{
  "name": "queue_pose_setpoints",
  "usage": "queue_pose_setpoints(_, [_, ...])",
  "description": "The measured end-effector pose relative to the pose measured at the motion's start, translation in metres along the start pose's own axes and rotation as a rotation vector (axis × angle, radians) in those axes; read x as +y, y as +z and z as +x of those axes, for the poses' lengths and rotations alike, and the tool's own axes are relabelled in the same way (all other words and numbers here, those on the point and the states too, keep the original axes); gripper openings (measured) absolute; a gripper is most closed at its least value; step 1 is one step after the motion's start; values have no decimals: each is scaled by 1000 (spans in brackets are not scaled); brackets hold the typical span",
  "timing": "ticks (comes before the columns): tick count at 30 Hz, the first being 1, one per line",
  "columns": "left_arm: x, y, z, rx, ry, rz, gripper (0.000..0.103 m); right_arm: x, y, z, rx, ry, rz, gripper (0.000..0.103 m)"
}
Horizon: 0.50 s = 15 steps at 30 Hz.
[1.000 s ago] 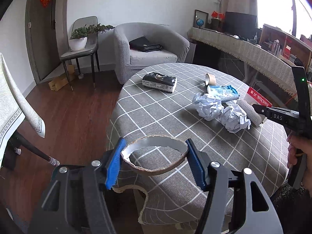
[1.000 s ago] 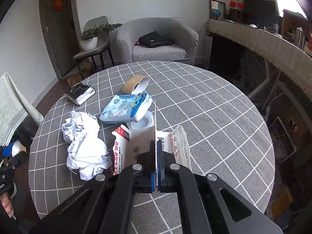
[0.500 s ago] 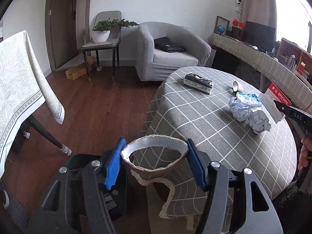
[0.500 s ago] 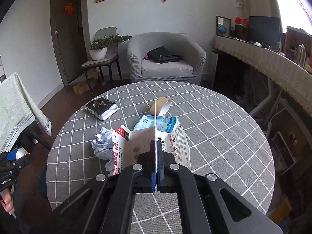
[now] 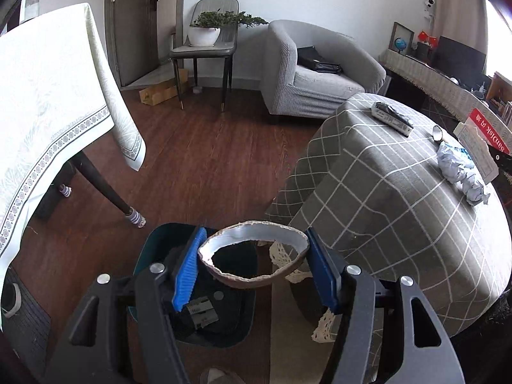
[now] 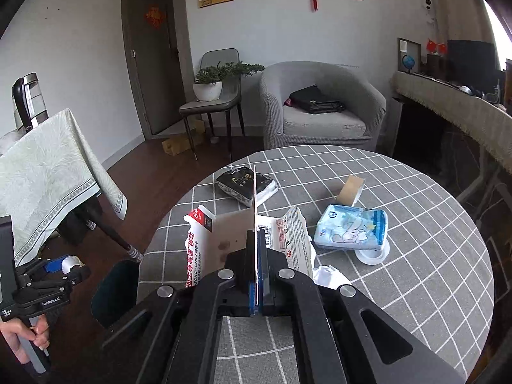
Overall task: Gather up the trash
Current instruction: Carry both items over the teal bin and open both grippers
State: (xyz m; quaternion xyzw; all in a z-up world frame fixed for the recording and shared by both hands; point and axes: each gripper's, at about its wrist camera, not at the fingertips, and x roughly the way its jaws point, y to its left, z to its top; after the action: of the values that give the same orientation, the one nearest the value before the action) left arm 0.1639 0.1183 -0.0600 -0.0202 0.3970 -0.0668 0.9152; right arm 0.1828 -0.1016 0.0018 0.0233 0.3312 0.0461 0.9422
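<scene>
My left gripper (image 5: 252,267) is shut on a broken brown shell bowl (image 5: 256,275) with a white inside, held just above a dark teal trash bin (image 5: 160,240) on the floor left of the round table. My right gripper (image 6: 256,256) is shut on a torn, flattened red-and-white cardboard package (image 6: 224,240), held upright over the table's near edge. Crumpled white paper (image 5: 460,172) lies on the checked tablecloth (image 5: 384,192), a bit of it under the right gripper (image 6: 326,275). The left gripper (image 6: 60,265) and the bin (image 6: 112,288) also show in the right wrist view.
On the table lie a blue tissue pack (image 6: 352,230), a white lid (image 6: 372,254), a tape roll (image 6: 350,188) and a black packet (image 6: 246,184). A second table with a pale cloth (image 5: 48,112) stands left. A grey armchair (image 5: 316,73) and a chair with a plant (image 5: 208,38) are behind.
My left gripper has carried the shell bowl off the table, left and down, to above the trash bin. My right gripper has lifted the cardboard package and drawn back toward the table's left edge.
</scene>
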Motion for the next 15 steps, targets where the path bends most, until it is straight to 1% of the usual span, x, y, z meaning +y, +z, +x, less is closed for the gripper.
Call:
queue_pose_setpoints(3, [16, -6, 5, 16, 18, -17, 65, 19, 1, 4, 0, 38, -29, 1])
queue_pose_setpoints(7, [33, -12, 12, 40, 35, -39, 65, 43, 1, 14, 17, 114, -43, 1])
queue_pose_setpoints(13, [54, -22, 22, 76, 62, -60, 65, 76, 0, 24, 31, 184, -91, 1])
queue_pose_setpoints(15, [62, -25, 25, 88, 63, -81, 65, 87, -2, 31, 50, 214, -100, 1])
